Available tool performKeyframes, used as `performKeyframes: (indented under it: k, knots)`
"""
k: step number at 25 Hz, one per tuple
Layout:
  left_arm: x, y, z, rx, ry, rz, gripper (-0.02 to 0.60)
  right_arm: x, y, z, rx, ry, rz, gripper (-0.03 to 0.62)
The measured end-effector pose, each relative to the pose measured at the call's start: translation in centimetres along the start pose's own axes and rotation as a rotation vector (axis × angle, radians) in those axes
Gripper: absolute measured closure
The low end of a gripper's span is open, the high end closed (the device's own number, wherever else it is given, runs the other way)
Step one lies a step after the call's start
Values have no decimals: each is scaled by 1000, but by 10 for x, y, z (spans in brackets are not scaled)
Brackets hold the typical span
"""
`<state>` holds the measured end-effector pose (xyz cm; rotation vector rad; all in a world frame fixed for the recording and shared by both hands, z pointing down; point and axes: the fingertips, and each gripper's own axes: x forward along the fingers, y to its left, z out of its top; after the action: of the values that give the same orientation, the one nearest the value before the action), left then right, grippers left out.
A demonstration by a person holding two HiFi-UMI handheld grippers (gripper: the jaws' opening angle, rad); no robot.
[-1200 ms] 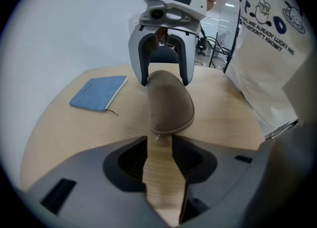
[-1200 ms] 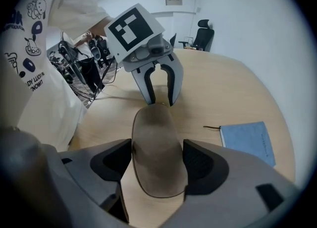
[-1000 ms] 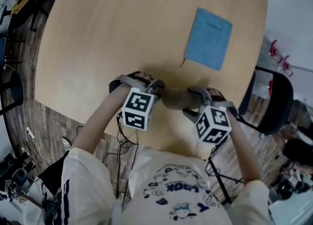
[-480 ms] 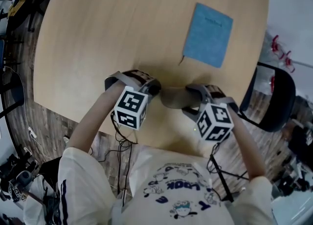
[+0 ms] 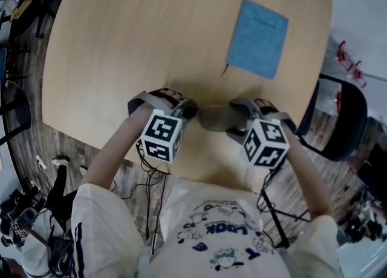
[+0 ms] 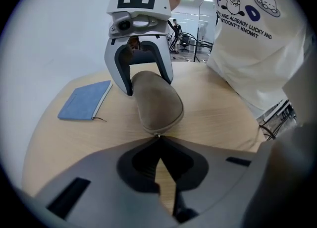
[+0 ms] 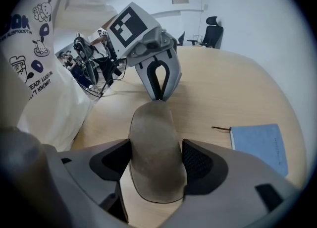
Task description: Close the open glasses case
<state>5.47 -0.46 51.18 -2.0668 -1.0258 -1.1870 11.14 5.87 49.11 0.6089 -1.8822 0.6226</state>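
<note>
Nearest the person, just in from the table's (image 5: 151,41) front edge, the case (image 6: 156,100) lies crosswise with a gripper at each end. The left gripper (image 6: 158,139) has its jaws brought fully together. Their tips meet at the case's left end, right where the seam ends. A small glint sits there, but I cannot tell whether it is a catch or pull nipped between them.

The right gripper (image 7: 157,165) straddles the other end with its jaws wide apart, having just eased a touch wider. Its pads stand just beside the case's long sides, and no firm squeeze shows.

The lid appears to be down on the base, with only a thin seam along the rim. Whether it has fully latched cannot be seen.

The case looks like a stiff shell under a soft, suede-like cover. It is likely light, grippy against the pads, and prone to skating on the smooth wood if pushed from one end only. Holding it across the long sides at one end looks best, with any pressing done on the crown near the seam.

Farther off, well apart, a blue notebook (image 5: 258,40) lies flat.
</note>
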Motion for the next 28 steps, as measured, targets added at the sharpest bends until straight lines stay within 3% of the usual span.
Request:
performKeyframes:
  k: [5, 8, 16, 22, 26, 28]
  knots:
    - [-2, -18, 6, -46, -1, 16, 580, 0, -4, 6, 19, -14, -4, 279]
    - [1, -35, 13, -127, -29, 24, 580, 0, -5, 8, 25, -21, -2, 278]
    - [9, -43, 23, -342, -30, 174, 580, 0, -1, 5, 75, -46, -25, 278]
    - [12, -43, 30, -508, -37, 275, 580, 2, 3, 1, 168, -91, -58, 276]
    - [13, -43, 32, -555, -27, 323, 580, 1, 4, 2, 233, -119, -91, 276]
    - [13, -44, 40, -563, -49, 328, 580, 0, 4, 6, 317, -154, -103, 275]
